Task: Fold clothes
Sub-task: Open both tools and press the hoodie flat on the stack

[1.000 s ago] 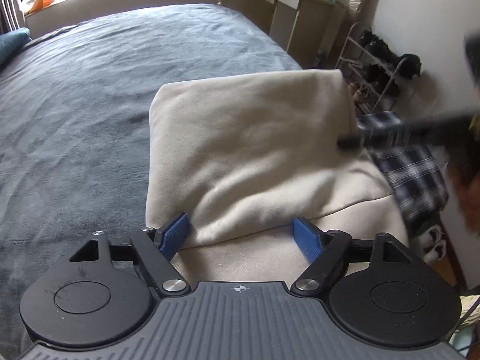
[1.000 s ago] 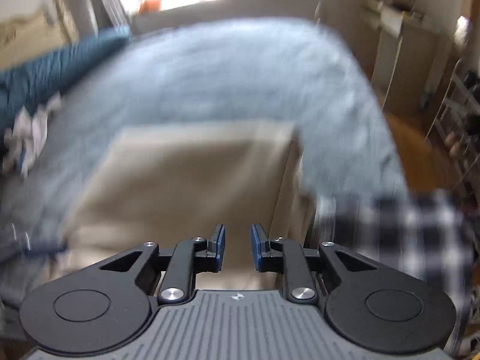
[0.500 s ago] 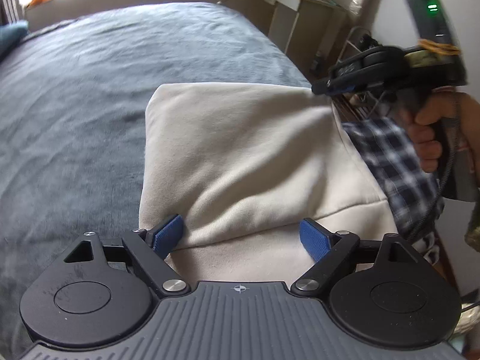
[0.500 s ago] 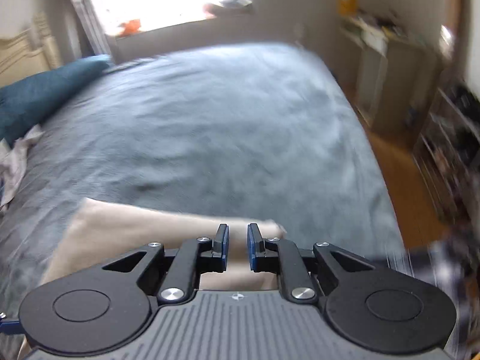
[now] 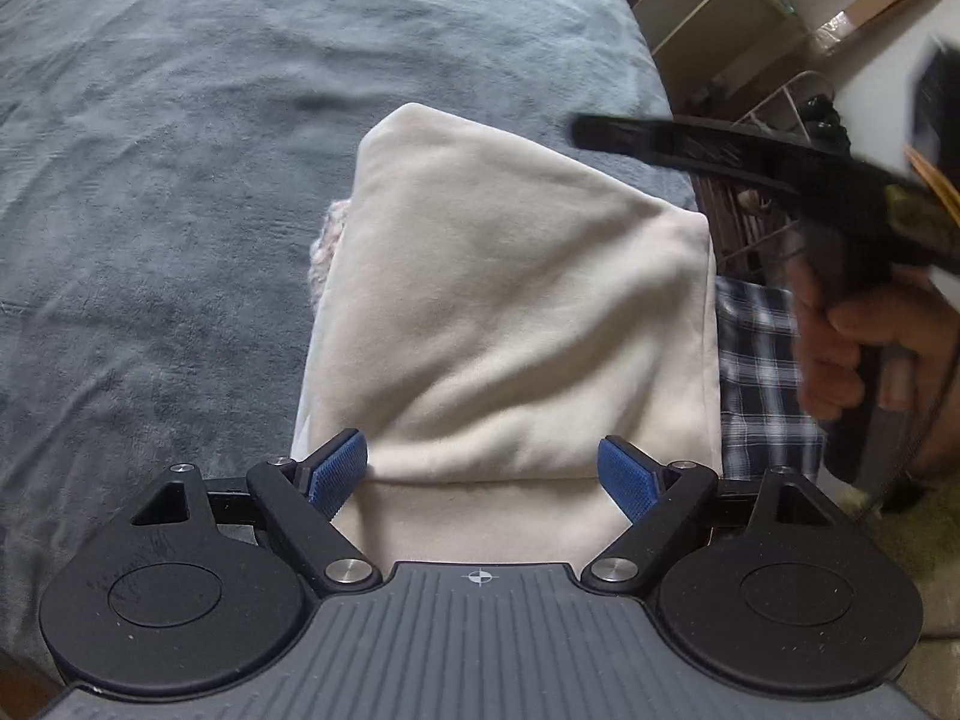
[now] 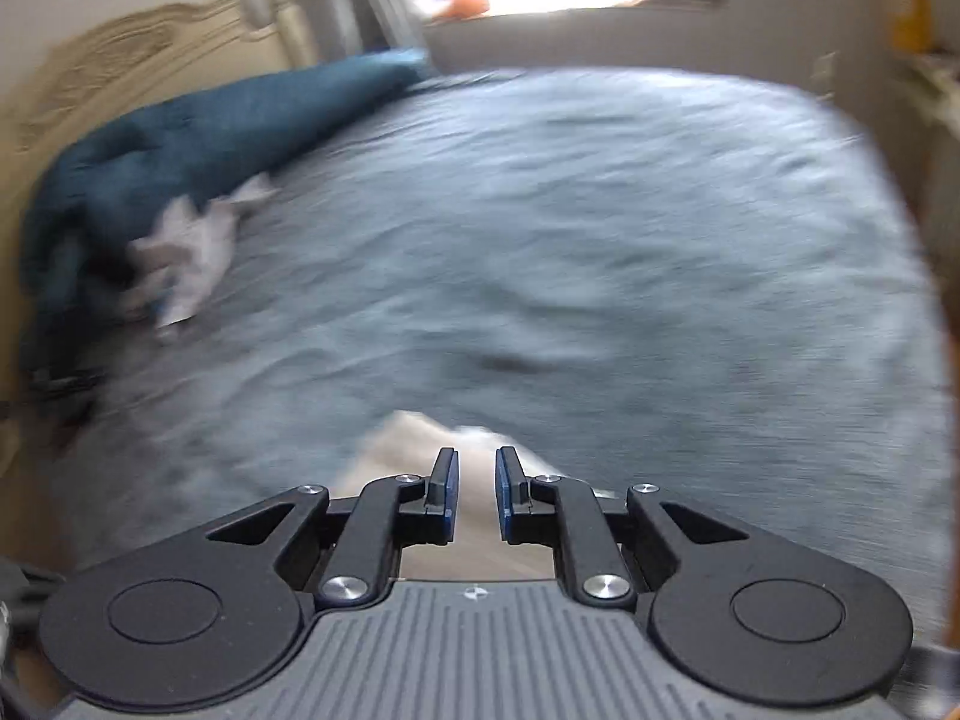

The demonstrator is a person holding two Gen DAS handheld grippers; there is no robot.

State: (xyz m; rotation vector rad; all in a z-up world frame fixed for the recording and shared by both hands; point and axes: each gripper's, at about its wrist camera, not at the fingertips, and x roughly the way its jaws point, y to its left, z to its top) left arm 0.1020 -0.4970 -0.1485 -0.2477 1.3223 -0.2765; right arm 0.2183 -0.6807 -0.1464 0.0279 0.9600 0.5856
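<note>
The left gripper (image 5: 480, 468) hangs wide-jawed over the near edge of the folded cream garment (image 5: 510, 312) on the bed (image 5: 150, 180). Right of the garment, the right gripper (image 6: 476, 495) moves fast, jaws nearly closed on nothing; it could snag and undo the fold.

Open grey blanket (image 5: 180, 180) left of the folded cream garment (image 5: 510, 312); plaid cloth (image 5: 762, 372) crowds its right.

Cream garment (image 5: 510, 324), folded, on grey bed (image 5: 180, 180)
</note>
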